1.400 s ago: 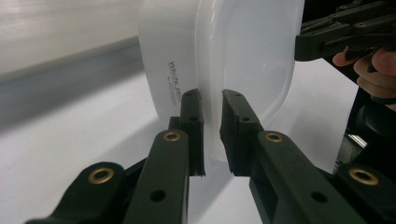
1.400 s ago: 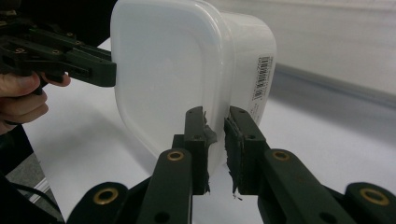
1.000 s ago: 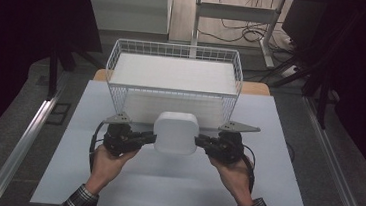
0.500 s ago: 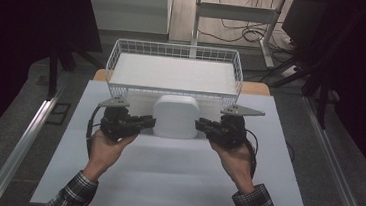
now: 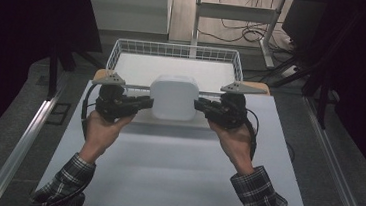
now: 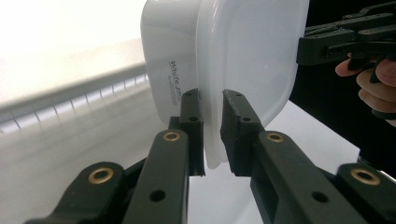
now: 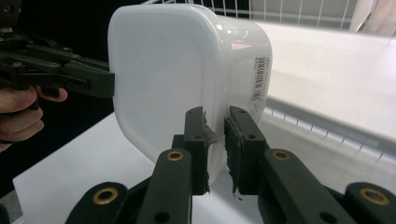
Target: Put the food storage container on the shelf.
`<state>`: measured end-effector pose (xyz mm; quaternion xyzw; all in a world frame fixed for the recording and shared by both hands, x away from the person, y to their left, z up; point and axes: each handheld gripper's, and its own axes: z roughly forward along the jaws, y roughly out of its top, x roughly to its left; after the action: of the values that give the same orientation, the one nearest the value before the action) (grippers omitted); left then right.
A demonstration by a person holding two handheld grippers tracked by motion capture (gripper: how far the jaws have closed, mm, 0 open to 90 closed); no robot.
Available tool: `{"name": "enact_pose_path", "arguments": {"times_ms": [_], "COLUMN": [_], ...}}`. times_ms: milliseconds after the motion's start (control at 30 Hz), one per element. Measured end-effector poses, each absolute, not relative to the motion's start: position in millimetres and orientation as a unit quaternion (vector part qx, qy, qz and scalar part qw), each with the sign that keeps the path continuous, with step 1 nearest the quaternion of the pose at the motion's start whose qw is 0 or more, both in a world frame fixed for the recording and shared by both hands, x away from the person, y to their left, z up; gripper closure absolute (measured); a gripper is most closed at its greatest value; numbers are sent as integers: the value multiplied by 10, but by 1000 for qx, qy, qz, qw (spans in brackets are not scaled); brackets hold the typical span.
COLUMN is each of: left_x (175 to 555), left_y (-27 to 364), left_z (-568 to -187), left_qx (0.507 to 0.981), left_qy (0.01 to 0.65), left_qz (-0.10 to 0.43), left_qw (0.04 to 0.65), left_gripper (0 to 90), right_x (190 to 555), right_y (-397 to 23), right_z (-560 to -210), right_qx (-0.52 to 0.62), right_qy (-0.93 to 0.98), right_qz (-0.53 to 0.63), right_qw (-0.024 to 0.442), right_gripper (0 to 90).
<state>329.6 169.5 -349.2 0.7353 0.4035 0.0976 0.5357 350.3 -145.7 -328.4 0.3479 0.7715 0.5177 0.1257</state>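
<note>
Left gripper [image 5: 143, 102] and right gripper [image 5: 202, 106] each clamp the lidded white plastic container's [image 5: 173, 97] rim, apparently above the wire basket [image 5: 120, 52].

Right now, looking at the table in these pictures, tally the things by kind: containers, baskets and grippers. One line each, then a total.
White plastic container: 1
White wire basket: 1
Black grippers, left gripper and right gripper, each clamped on the container's rim: 2
Total: 4
</note>
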Motion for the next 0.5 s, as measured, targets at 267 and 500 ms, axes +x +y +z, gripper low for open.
{"name": "enact_pose_path", "arguments": {"times_ms": [267,500], "left_x": [3521,3698], "left_y": [1758,1753], "left_z": [-3204,-3126], "left_qx": [731,728], "left_qy": [403,412], "left_qz": [110,105], "left_qw": [539,538], "left_gripper": [795,794], "right_x": [3747,3929], "right_y": [-1374,-1339], "right_z": [-3015,-2912], "right_qx": [349,360], "right_qy": [763,761], "right_qz": [527,523], "right_qw": [133,136], "right_gripper": [779,774]}}
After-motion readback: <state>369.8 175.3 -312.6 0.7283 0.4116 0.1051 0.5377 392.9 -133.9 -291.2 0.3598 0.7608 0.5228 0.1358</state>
